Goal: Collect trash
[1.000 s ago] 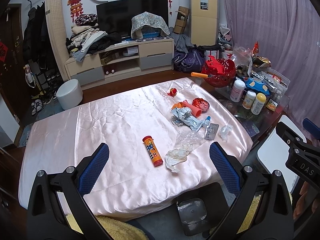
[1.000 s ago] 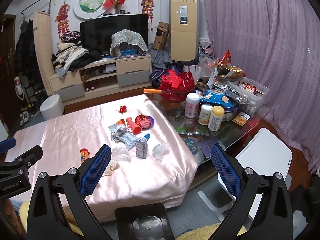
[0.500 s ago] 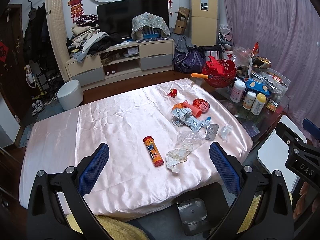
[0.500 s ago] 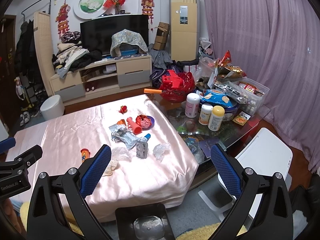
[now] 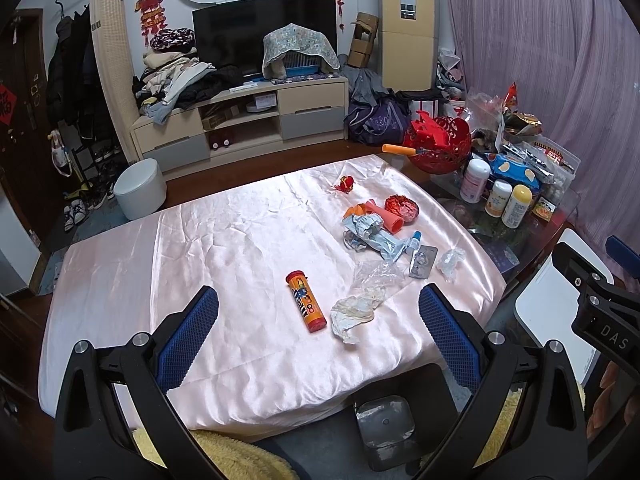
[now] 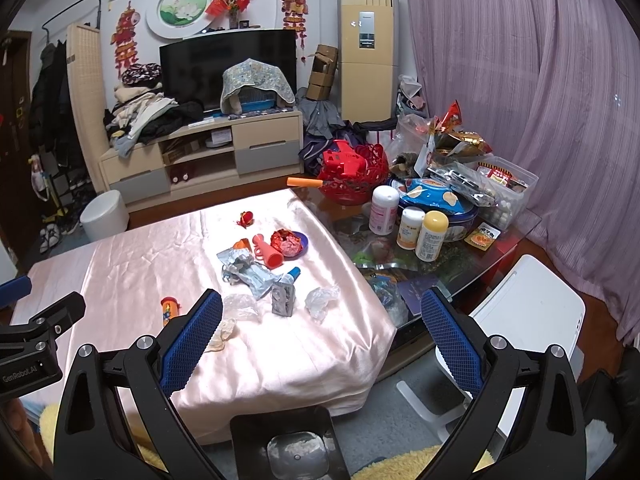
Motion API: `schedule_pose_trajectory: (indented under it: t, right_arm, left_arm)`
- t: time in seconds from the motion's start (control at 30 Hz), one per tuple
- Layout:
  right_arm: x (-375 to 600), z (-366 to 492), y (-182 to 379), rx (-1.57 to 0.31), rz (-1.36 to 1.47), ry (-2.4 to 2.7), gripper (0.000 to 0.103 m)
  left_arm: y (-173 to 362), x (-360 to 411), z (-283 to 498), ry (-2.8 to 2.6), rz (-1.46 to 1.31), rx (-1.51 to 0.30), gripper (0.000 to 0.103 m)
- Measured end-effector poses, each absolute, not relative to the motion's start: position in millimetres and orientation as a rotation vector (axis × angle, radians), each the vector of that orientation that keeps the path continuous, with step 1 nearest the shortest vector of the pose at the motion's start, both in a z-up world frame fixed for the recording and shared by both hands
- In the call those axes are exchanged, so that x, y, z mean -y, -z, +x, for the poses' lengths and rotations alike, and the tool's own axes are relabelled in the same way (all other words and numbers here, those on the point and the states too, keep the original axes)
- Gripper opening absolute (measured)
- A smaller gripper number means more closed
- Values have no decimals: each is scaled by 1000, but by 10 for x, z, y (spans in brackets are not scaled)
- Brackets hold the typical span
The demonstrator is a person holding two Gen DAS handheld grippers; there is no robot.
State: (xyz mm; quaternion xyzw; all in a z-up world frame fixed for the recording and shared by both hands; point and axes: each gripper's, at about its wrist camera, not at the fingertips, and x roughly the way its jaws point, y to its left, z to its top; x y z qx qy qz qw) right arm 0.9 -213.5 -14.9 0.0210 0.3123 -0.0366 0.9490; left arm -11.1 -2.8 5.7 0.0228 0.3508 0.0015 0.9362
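Our left claw (image 5: 318, 338) wide open and empty above the worktop's (image 5: 224, 248) near edge, our right claw (image 6: 320, 338) likewise spread and empty, orange tube (image 5: 306, 302) mid-worktop, crumpled tissue (image 5: 356, 312) just beside it, wrappers (image 5: 370, 234) clustered toward the right edge.

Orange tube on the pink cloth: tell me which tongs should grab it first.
Left. The left tongs are open with the orange tube lying right between them, while the right tongs face the crumpled clear wrapper further right.
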Motion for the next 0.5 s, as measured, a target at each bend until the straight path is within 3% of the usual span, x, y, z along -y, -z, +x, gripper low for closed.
schedule_pose_trajectory:
  t: [0.5]
  right_arm:
    - [2182, 139, 247, -617, 71, 48, 100]
  left_arm:
    - [76, -137, 52, -16, 38, -722, 95]
